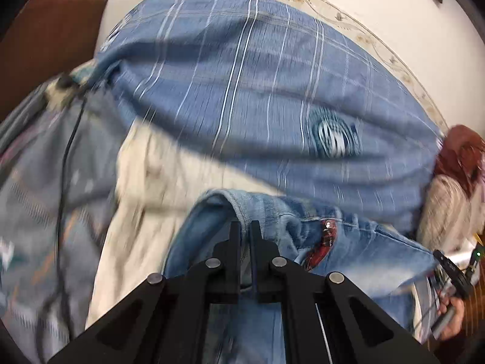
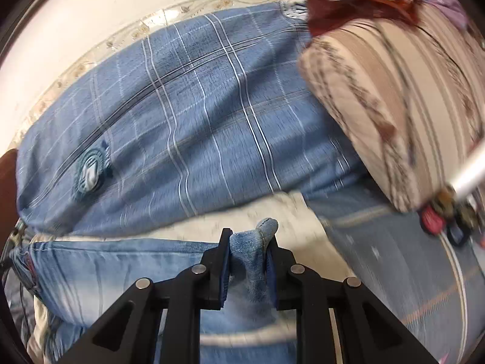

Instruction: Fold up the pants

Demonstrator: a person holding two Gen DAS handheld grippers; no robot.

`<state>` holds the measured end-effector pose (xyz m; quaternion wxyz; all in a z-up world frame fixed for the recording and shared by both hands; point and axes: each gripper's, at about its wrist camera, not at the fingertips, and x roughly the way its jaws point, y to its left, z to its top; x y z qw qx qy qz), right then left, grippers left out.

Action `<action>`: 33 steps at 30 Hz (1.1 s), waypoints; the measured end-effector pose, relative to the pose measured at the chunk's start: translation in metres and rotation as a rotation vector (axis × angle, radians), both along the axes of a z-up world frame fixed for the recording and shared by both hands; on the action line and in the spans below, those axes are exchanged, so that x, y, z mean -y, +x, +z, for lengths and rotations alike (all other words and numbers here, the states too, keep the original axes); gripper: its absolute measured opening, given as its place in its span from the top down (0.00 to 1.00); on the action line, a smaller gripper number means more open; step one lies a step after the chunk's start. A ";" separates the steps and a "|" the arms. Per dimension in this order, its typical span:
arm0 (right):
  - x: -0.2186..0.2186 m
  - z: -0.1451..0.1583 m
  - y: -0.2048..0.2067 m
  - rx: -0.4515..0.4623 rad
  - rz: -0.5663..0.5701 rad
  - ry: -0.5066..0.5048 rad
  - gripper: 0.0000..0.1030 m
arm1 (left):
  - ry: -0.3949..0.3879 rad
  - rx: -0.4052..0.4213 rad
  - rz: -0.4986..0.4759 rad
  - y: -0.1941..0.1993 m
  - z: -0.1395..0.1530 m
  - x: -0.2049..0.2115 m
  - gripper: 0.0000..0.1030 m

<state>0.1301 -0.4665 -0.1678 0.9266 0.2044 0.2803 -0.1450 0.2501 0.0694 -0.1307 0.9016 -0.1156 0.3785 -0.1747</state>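
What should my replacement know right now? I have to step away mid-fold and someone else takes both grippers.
Left gripper: shut on the jeans, pinching a hemmed edge.
Right gripper: shut on the jeans, a bunched corner between its pads.
Jeans: light blue denim, stretched between the two grippers over a pale sheet, in front of a blue plaid pillow. A striped pillow sits at the right.
Done: both ends gripped. The views are motion-blurred.
Left: no finished fold shows yet; probably bring the held edges over, lay flat, release.
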 end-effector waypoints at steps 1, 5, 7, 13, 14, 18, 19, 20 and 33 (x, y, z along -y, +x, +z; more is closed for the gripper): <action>-0.003 -0.002 -0.015 0.009 0.000 0.003 0.80 | 0.005 -0.007 0.002 -0.014 -0.007 -0.006 0.95; -0.016 -0.021 -0.077 -0.014 0.034 0.018 0.80 | 0.017 -0.052 0.014 -0.063 -0.037 -0.031 0.95; -0.022 -0.032 -0.099 -0.054 0.051 0.025 0.80 | 0.021 -0.084 0.014 -0.084 -0.052 -0.038 0.95; -0.040 -0.074 -0.165 -0.145 0.087 0.143 0.74 | 0.128 -0.109 0.021 -0.127 -0.081 -0.045 0.97; -0.040 -0.081 -0.171 -0.165 0.089 0.162 0.71 | 0.132 -0.129 0.023 -0.128 -0.085 -0.047 0.97; -0.038 -0.087 -0.201 -0.152 0.061 0.234 0.63 | 0.134 -0.156 0.059 -0.143 -0.086 -0.065 0.97; -0.037 -0.084 -0.208 -0.136 0.045 0.232 0.60 | 0.143 -0.136 0.055 -0.147 -0.080 -0.065 0.97; -0.036 -0.078 -0.216 -0.118 0.021 0.215 0.47 | 0.161 -0.103 0.040 -0.152 -0.070 -0.062 0.97; 0.005 -0.060 -0.151 -0.082 -0.065 0.343 0.31 | 0.248 -0.028 -0.191 -0.137 -0.052 0.063 0.97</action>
